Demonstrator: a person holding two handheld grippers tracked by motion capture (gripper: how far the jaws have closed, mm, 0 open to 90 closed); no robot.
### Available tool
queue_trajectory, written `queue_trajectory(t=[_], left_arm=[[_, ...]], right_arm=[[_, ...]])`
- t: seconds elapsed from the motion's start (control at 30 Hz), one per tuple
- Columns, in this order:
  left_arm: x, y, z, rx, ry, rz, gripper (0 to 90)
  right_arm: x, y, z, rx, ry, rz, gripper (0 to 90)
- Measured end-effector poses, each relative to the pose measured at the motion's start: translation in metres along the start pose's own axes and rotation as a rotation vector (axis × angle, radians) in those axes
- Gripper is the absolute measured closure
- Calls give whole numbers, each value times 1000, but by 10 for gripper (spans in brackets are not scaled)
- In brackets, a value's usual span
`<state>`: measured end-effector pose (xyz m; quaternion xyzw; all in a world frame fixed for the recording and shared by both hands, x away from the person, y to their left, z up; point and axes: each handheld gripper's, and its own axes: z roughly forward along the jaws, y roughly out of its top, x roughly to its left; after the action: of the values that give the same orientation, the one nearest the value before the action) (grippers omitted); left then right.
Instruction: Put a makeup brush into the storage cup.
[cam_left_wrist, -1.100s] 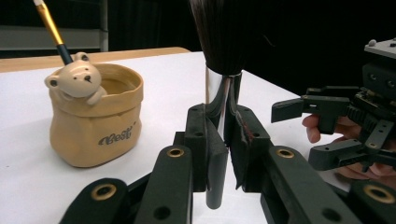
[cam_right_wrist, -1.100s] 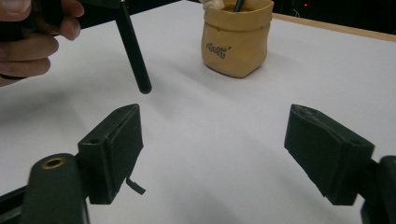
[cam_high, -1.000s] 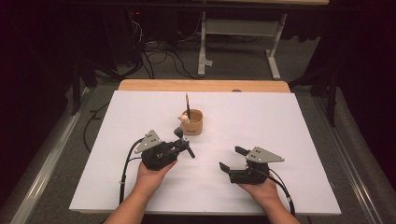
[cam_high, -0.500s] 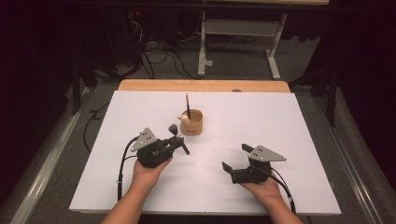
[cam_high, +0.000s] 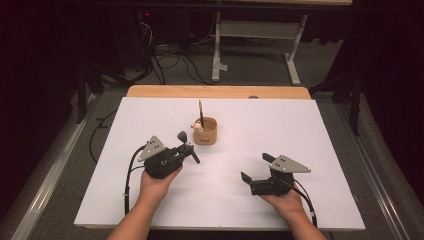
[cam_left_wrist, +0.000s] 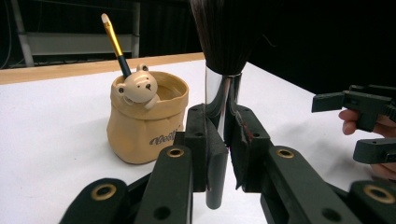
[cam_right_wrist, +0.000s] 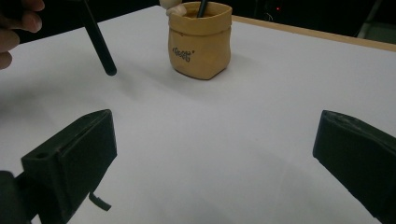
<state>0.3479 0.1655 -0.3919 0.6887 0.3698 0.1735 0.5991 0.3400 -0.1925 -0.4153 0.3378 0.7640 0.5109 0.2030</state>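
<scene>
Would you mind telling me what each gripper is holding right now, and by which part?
The left gripper clamps a makeup brush by its handle, just below the silver ferrule. The right gripper is open and holds nothing.

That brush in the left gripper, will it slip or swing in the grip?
The brush probably stays stiff: the left gripper clamps its rigid black handle just below the shiny ferrule. The smooth, round handle could twist or slide between the pads. Bristles look soft and would likely splay if pushed against the cup.
</scene>
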Motion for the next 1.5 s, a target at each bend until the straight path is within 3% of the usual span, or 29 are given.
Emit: queue_trajectory(t=[0.73,1.03,1.5], left_arm=[[5,33,10,-24,26,0,779],[9,48,23,-35,18,-23,779],[16,71,47,-34,57,3,779]], right_arm=[[-2,-1,0,2,4,7,10],[-3,-2,-2,-4,2,2,10],[-6,-2,-2,-7,0,4,10]])
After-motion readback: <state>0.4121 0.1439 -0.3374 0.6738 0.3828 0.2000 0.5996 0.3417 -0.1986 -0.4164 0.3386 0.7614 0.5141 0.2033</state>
